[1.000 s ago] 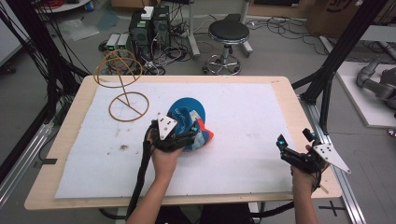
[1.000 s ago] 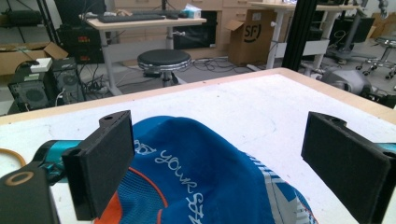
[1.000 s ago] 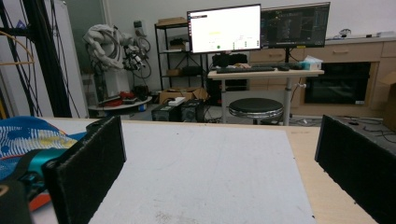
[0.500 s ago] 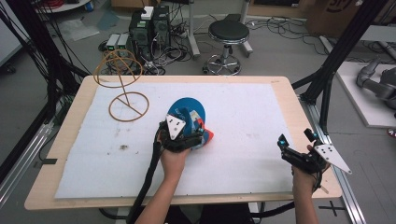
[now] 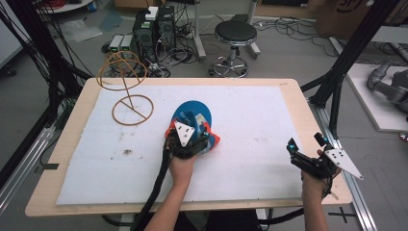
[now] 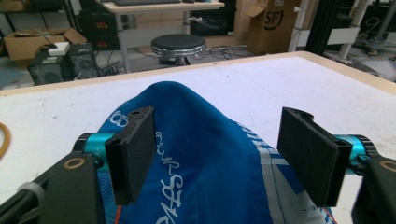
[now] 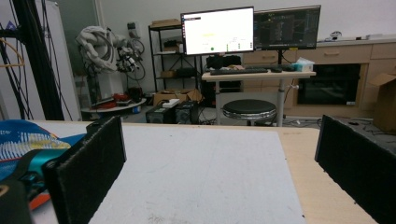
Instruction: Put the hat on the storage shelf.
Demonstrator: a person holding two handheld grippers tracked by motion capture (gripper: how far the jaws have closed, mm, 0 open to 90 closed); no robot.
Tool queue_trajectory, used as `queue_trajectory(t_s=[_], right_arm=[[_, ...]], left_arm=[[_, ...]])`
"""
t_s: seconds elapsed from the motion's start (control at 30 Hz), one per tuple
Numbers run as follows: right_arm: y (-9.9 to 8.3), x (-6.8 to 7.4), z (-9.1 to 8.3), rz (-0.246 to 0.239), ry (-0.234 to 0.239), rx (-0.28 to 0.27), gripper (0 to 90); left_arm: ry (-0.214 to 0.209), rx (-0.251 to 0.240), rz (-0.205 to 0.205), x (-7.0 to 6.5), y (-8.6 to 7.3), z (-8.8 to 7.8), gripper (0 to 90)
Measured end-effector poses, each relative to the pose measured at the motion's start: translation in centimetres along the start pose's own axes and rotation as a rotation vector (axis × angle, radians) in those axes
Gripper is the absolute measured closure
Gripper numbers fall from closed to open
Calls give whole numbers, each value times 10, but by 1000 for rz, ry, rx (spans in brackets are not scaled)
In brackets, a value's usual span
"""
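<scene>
While the blue cap [image 5: 195, 115] lies near the middle of the counter [image 5: 288, 86] on its white mat, the left tongs [image 5: 188, 139] hover right over its near side with their jaws spread wide. In the left gripper view the cap's [image 6: 205, 163] crown rises between the two black jaws, yet neither pad looks pressed into the fabric, so the grasp seems not yet made. The right tongs [image 5: 305, 149] wait well apart near the counter's right edge, also wide, with nothing between them. A wire stand [image 5: 126, 91] sits at the far left, untouched. Judging from this, the work is at an early stage: the approach to the cap is done, while closing on it, lifting it and carrying it anywhere are all left.
</scene>
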State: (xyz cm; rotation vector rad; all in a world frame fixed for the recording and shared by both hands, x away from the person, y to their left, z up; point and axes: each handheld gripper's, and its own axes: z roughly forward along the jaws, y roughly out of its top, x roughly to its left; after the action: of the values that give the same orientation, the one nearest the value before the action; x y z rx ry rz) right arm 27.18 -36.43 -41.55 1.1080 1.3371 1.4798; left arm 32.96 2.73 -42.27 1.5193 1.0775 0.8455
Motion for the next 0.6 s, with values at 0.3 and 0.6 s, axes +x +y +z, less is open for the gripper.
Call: queue_trajectory(t_s=[0.3,0.6], right_arm=[[0,0,0,1,1,5,16],[0,1,0,6,-2,8,16]], left_arm=[[13,0,-22,-2,-5,3,377],[23,10,-33,-3,-7,5,529]])
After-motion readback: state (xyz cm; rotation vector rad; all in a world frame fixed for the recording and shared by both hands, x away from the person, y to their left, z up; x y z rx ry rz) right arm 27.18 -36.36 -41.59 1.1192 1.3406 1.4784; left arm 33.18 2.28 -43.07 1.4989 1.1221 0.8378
